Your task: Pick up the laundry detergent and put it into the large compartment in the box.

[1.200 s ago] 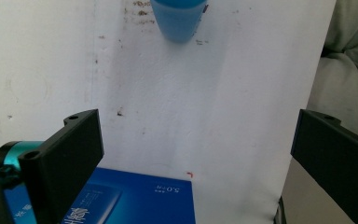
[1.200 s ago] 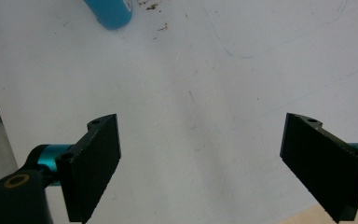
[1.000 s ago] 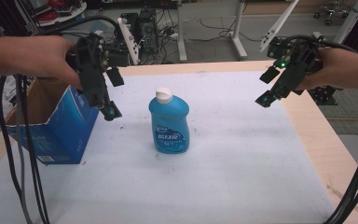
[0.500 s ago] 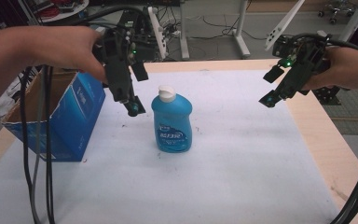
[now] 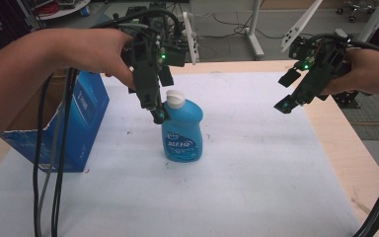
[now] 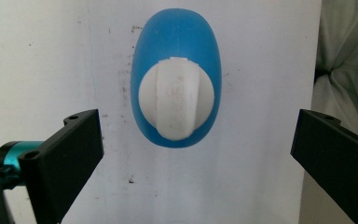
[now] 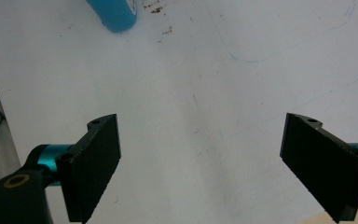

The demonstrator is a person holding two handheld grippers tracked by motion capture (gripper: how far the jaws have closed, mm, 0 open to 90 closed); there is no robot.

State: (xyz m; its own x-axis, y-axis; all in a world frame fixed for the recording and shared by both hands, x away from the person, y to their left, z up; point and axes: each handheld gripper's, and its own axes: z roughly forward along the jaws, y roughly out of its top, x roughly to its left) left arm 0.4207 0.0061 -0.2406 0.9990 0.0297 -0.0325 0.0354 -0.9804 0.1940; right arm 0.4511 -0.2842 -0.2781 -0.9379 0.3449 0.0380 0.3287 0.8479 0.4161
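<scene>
A white sheet [image 5: 256, 187] covers the wooden table. Near its middle a blue bottle [image 5: 182, 131] with a white cap [image 5: 175, 100] stands upright. The left gripper [image 5: 157, 114] hangs just above it, jaws wide, nothing between them. Left of the bottle sits a blue box [image 5: 81, 123]. Farther right, the right gripper [image 5: 287, 101] hovers with jaws wide and empty.
</scene>
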